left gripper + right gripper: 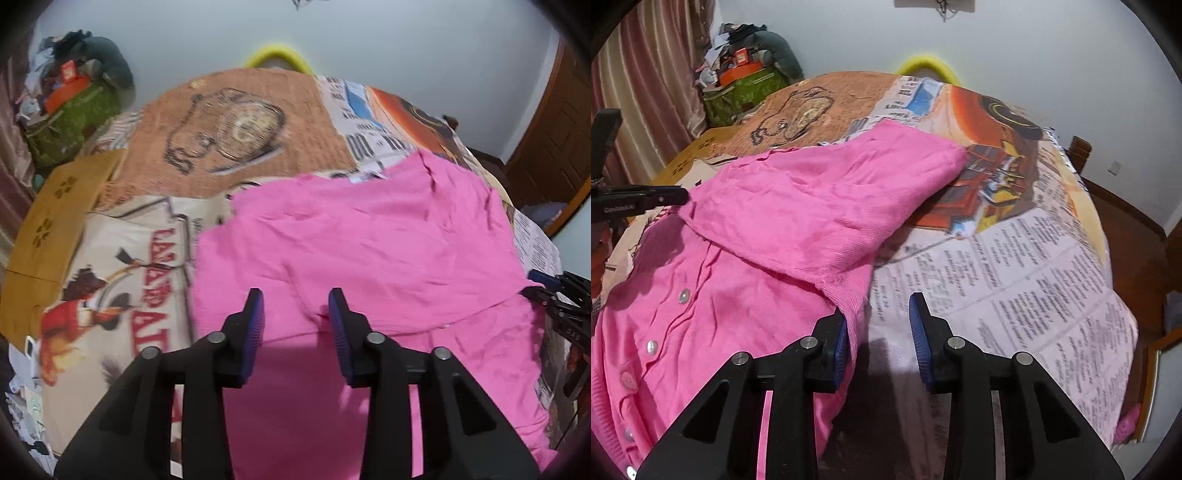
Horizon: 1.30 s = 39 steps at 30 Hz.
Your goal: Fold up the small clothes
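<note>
A pink buttoned cardigan (pixel 369 251) lies on a printed cloth (pixel 110 280) over the table. One part is folded across its body, and its white buttons (pixel 683 295) show in the right wrist view. My left gripper (pixel 295 302) is open and empty, hovering over the cardigan's near middle. My right gripper (pixel 877 306) is open at the cardigan's (pixel 798 206) right edge; its left finger touches the folded cuff, nothing is gripped. The right gripper also shows at the right edge of the left wrist view (pixel 554 291), and the left gripper at the left edge of the right wrist view (pixel 646 197).
The printed cloth (pixel 1015 266) covers a wooden table (pixel 48 229). A green bag piled with clutter (pixel 70 110) stands at the far left by a curtain (pixel 646 74). A yellow chair back (pixel 280 55) rises behind the table. A wooden door (pixel 554 140) is at the right.
</note>
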{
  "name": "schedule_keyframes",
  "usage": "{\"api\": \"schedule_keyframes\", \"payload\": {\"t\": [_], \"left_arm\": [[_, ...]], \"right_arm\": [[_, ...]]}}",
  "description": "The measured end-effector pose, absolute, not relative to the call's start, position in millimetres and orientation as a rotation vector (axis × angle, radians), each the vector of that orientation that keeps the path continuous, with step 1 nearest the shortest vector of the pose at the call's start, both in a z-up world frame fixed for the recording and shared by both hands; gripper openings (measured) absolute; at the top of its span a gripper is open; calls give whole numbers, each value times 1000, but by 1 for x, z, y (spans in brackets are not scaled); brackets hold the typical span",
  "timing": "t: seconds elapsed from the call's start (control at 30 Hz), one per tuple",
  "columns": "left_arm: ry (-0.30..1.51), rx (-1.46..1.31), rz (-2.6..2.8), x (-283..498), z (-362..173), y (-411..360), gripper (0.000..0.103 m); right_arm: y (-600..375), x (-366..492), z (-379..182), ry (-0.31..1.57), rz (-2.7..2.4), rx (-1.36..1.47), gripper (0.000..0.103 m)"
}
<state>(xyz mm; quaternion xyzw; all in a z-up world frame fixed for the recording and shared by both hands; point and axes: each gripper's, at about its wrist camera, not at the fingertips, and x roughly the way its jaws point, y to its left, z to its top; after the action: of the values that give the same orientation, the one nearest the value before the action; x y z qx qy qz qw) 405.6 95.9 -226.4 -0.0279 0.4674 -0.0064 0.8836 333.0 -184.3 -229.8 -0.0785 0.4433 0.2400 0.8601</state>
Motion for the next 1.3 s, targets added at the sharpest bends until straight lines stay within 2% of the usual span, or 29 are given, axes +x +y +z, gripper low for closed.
{"api": "schedule_keyframes", "payload": {"t": [0.1,0.37,0.47,0.53,0.67,0.77,0.8,0.87,0.9,0.93,1.17,1.3], "left_arm": [[957,-68,21,403,-222,112,43],[954,-97,20,405,-218,124,45],[961,-88,-8,410,-221,113,48],[971,-70,-28,417,-226,102,48],[1006,-32,-28,431,-241,87,48],[1027,-34,-25,438,-252,84,48],[1029,-31,-19,440,-255,84,48],[1023,-31,-10,440,-257,86,49],[1020,-37,-8,440,-258,88,49],[1019,-41,-8,441,-259,90,49],[1035,48,110,457,-269,92,49],[1059,-2,103,453,-265,100,49]], "right_arm": [[-193,331,-227,932,481,-153,28],[-201,311,-211,921,502,-162,29],[-201,308,-199,878,503,-153,38],[-200,311,-192,842,505,-128,48],[-186,337,-192,822,470,-113,48],[-171,363,-209,874,476,-95,48],[-166,371,-217,898,466,-114,47],[-159,385,-233,933,449,-139,28],[-159,389,-237,945,448,-141,13],[-161,391,-240,940,443,-142,8],[-167,398,-237,869,392,-219,5],[-172,398,-231,898,390,-181,5]]}}
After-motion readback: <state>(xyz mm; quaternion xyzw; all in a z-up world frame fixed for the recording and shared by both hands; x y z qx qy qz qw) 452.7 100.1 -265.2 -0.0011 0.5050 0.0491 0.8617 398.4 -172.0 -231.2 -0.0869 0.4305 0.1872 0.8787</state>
